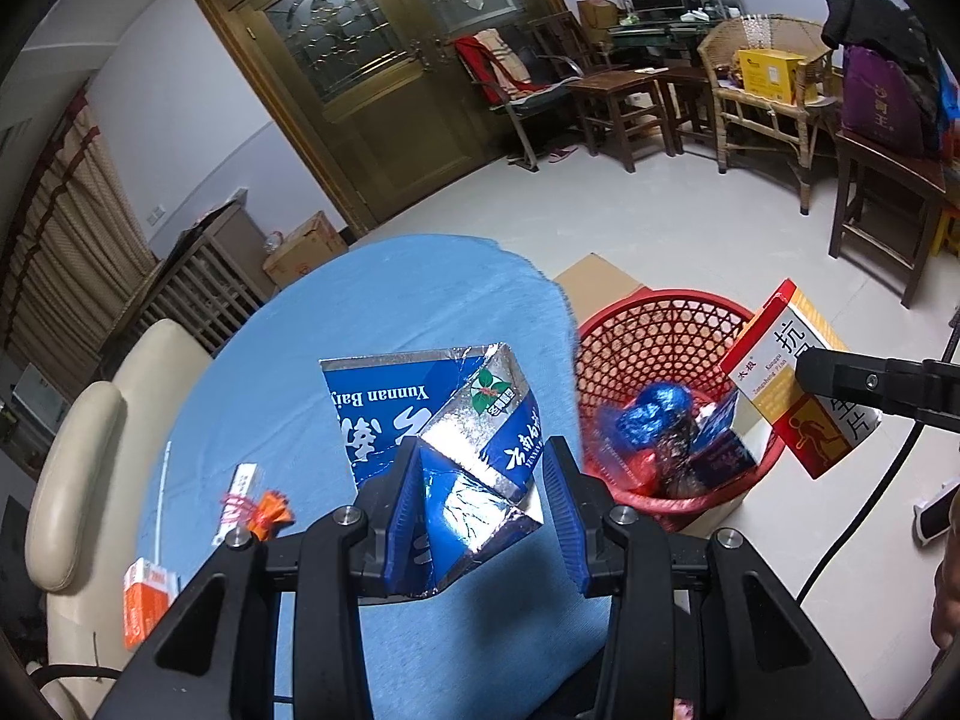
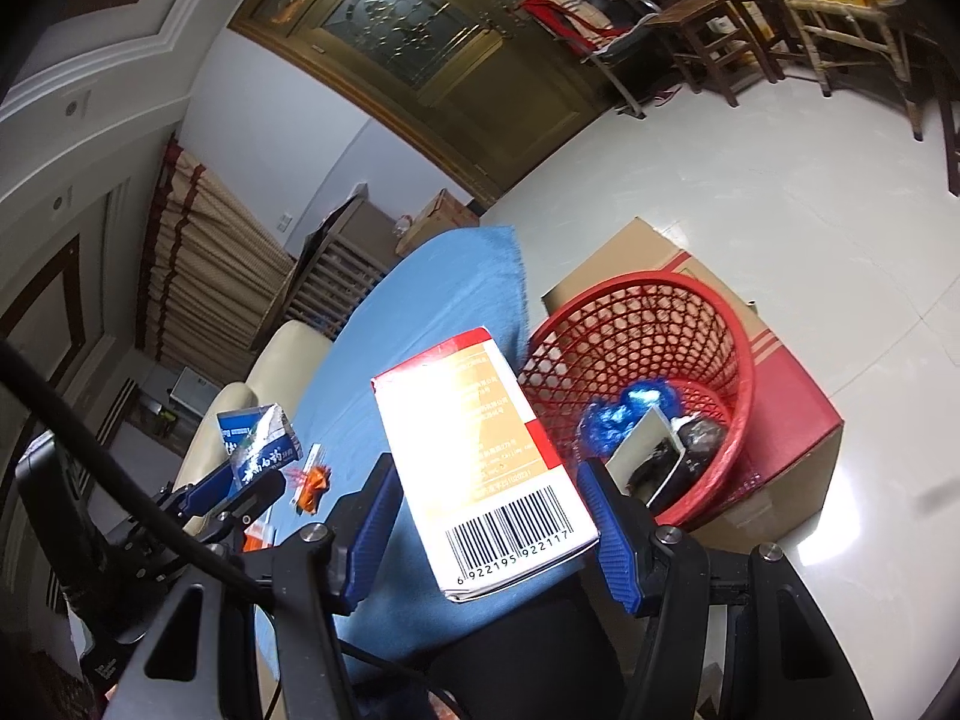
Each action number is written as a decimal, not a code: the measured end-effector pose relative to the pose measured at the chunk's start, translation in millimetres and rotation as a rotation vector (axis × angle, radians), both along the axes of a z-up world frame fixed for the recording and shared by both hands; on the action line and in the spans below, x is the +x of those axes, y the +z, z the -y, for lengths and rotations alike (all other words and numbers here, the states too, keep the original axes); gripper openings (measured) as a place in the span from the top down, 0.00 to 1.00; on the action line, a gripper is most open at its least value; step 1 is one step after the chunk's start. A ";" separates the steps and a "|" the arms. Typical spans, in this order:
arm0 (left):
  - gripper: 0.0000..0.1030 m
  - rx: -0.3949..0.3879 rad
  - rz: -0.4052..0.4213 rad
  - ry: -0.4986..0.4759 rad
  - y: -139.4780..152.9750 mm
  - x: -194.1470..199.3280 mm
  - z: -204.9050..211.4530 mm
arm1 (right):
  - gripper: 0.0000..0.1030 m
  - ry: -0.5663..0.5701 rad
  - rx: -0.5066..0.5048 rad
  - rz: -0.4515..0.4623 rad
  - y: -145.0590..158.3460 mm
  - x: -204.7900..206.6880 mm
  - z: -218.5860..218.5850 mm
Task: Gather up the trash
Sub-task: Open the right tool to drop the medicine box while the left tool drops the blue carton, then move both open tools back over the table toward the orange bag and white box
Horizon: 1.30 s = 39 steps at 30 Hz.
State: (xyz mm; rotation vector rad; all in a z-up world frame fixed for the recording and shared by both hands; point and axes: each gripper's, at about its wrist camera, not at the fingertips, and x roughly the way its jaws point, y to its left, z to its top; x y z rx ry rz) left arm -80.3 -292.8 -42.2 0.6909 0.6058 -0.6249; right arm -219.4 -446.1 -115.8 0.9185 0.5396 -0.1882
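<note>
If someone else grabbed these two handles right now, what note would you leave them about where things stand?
Left gripper: shut on a crumpled blue-and-silver carton, held over the blue tablecloth.
Right gripper: shut on a red-and-white medicine box, close to the red basket but not yet over it.
Done: the basket already holds a blue wrapper and other bits of trash.
Left: drop both boxes into the basket, then collect the orange wrapper, the small strip box and the orange-and-white box on the cloth.
</note>
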 end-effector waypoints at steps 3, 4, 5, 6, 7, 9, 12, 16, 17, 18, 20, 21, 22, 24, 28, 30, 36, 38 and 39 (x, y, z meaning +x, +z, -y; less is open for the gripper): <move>0.59 -0.019 -0.045 -0.027 -1.5 5.3 10.8 | 0.38 -0.031 0.006 -0.014 -3.4 0.3 10.5; 0.58 -0.024 -0.062 -0.039 -2.4 7.1 15.5 | 0.38 -0.042 0.010 -0.021 -5.4 0.8 14.1; 0.58 -0.033 -0.076 -0.051 -3.2 8.6 19.8 | 0.38 -0.050 0.016 -0.028 -7.4 1.2 17.6; 0.58 -0.041 -0.088 -0.061 -3.4 10.1 24.4 | 0.38 -0.060 0.025 -0.032 -10.1 1.6 21.7; 0.58 -0.050 -0.108 -0.079 -3.9 11.6 29.5 | 0.38 -0.069 0.032 -0.035 -12.3 2.2 25.1; 0.55 -0.062 -0.146 -0.114 -6.3 14.0 41.0 | 0.36 -0.092 0.053 -0.043 -18.9 4.1 33.6; 0.30 -0.096 -0.201 -0.162 -8.8 21.9 56.2 | 0.28 -0.106 0.103 -0.052 -28.0 9.6 44.1; 0.30 -0.131 -0.228 -0.106 -2.4 38.0 52.9 | 0.27 -0.116 0.119 -0.025 -25.0 10.2 49.4; 0.30 -0.153 -0.220 -0.083 3.7 40.7 42.3 | 0.27 -0.118 0.112 -0.003 -19.4 6.8 48.2; 0.30 -0.165 -0.208 -0.072 6.5 41.5 34.3 | 0.27 -0.117 0.092 0.014 -13.2 3.9 45.9; 0.28 -0.171 -0.161 -0.052 8.5 40.9 13.8 | 0.27 -0.107 0.027 0.034 0.0 -0.7 36.7; 0.28 -0.156 -0.133 -0.033 6.2 40.1 2.9 | 0.27 -0.099 0.013 0.037 3.0 -0.2 33.3; 0.28 -0.146 -0.116 -0.018 3.3 38.9 -7.2 | 0.27 -0.084 0.008 0.034 4.1 2.1 28.2; 0.28 -0.133 -0.109 0.028 -4.5 38.1 -32.7 | 0.27 -0.055 0.022 0.018 2.6 9.1 19.3; 0.28 -0.135 -0.108 0.155 -12.9 41.8 -86.8 | 0.27 0.012 0.026 -0.014 1.3 30.3 -6.4; 0.28 -0.132 -0.101 0.220 -14.0 46.7 -108.8 | 0.27 0.053 0.018 -0.024 2.2 43.7 -21.2; 0.28 -0.168 -0.045 0.381 2.3 63.5 -163.5 | 0.27 0.183 -0.022 -0.060 8.7 85.3 -72.9; 0.28 -0.182 -0.029 0.409 5.9 66.7 -174.3 | 0.27 0.225 -0.048 -0.073 13.2 98.1 -91.7; 0.28 -0.191 -0.024 0.422 8.5 69.5 -179.4 | 0.27 0.238 -0.056 -0.077 15.4 102.8 -98.2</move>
